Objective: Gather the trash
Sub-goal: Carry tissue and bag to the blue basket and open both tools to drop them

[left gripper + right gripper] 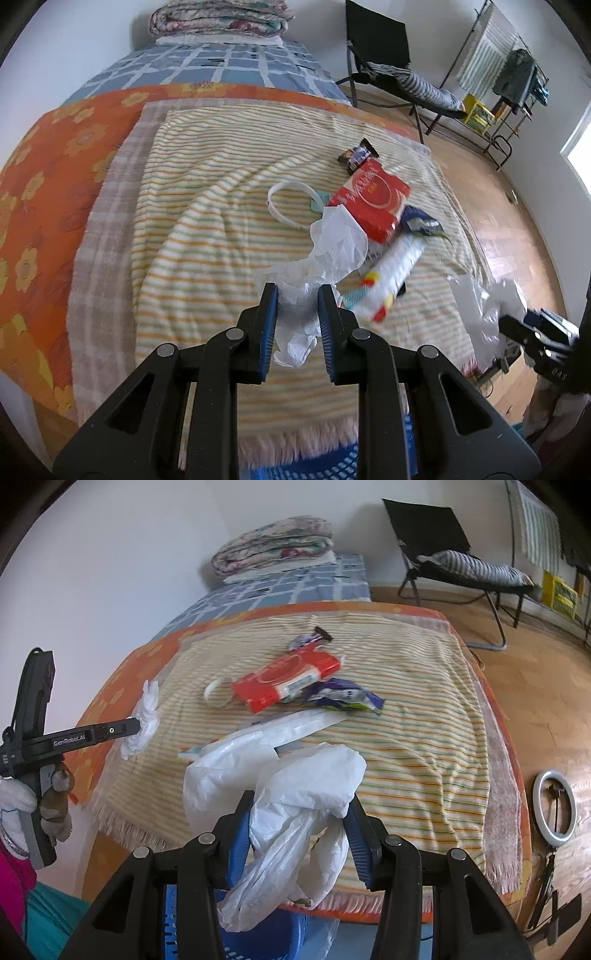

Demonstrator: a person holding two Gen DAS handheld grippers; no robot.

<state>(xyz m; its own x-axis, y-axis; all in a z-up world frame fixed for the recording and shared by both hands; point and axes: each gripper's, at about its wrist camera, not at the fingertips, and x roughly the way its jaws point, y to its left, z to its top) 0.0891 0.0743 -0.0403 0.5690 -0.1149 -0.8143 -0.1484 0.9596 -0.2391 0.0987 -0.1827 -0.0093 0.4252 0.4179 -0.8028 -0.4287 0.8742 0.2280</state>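
1. Left gripper [297, 291] — clamped on a crumpled tissue [299, 317], lifted off the bed [184, 221]. Hold the clamp until over the bin.
2. Right gripper [299, 808] — grasping a white plastic bag [295, 812] that hangs over the blue basket [280, 934] at 6 o'clock. Judged step: drop both there.
3. Remaining trash lies at 12 to 1 o'clock: red pack [373, 199], white wrapper [388, 273], dark wrapper [356, 156], purple wrapper [341, 696]. The white ring [286, 206] lies just beside the pack.
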